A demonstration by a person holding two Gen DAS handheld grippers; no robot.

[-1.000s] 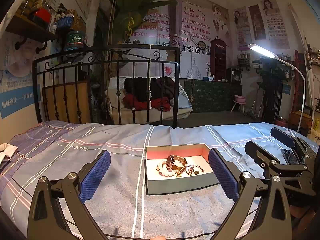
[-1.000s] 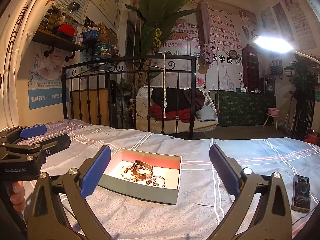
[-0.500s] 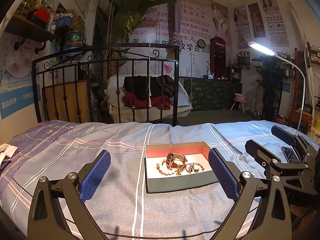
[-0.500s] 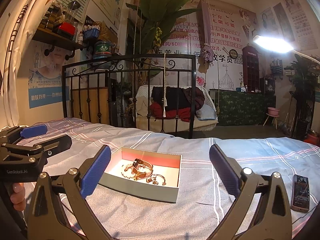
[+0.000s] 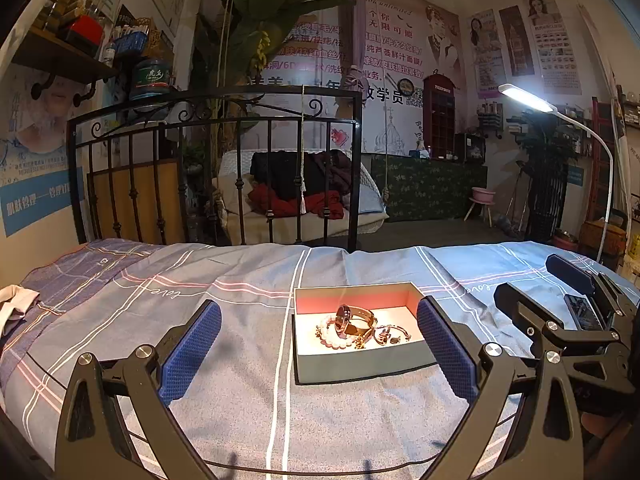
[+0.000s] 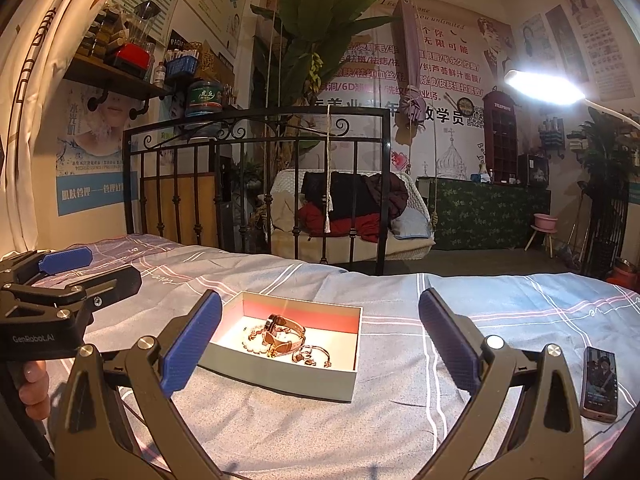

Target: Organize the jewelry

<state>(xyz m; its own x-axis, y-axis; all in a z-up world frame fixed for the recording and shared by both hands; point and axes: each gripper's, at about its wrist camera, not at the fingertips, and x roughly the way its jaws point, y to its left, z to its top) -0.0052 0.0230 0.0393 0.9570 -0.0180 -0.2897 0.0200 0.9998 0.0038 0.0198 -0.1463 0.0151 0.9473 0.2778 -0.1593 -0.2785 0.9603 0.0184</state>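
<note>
A shallow rectangular box [image 5: 362, 364] lies open and flat on the bedspread, just right of centre in the left wrist view and left of centre in the right wrist view [image 6: 280, 376]. Its outer walls are grey-green, the inside of the far wall red, the floor pale. Inside sits a tangle of jewelry: a watch [image 5: 352, 320] with a tan strap stands on edge in the middle, a pale beaded bracelet [image 5: 330, 336] curls at its left, and thin ring-like pieces [image 5: 390, 334] lie at its right, details too small to tell.
</note>
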